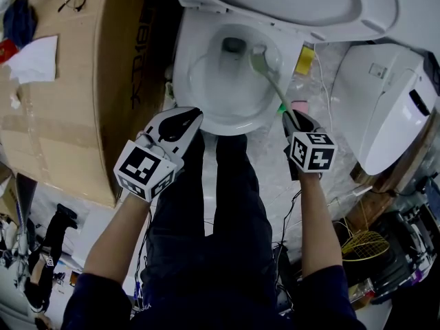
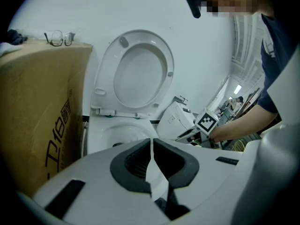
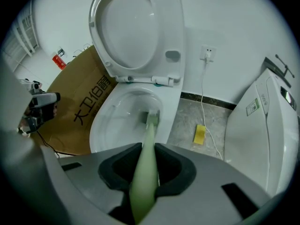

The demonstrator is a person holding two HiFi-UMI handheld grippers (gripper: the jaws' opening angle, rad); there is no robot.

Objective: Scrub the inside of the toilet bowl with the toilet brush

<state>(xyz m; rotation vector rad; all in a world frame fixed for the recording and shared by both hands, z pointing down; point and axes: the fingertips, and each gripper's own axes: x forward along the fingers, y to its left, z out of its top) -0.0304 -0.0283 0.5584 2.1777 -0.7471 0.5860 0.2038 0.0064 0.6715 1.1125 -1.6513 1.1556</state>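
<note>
Brown cardboard, a tall box (image 1: 75, 81) with printed sides, stood hard against the left of the bowl (image 1: 199, 105). Beside it the left gripper (image 1: 182, 120) hung over the near rim. Its dark ribbed pads were pressed together on nothing, probably parked there to keep clear of the scrubbing. The bowl was glossy white ceramic, rounded and smooth. Its oval seat (image 1: 295, 2) was tipped up so that the inside lay open. Within the bowl, against the right wall near the drain, sat the brush (image 1: 258, 60), a slim, slightly tapered stick of pale green plastic ending in a flat bristled head. The right gripper (image 1: 294, 119) pinched the handle's upper end between its jaws and was angled downward, seemingly so the head could bear on the wall. On the speckled stone floor (image 1: 271, 163) beyond lay a small yellow block (image 1: 304, 60). Another smooth white fixture (image 1: 385, 95) stood at the far right.
</note>
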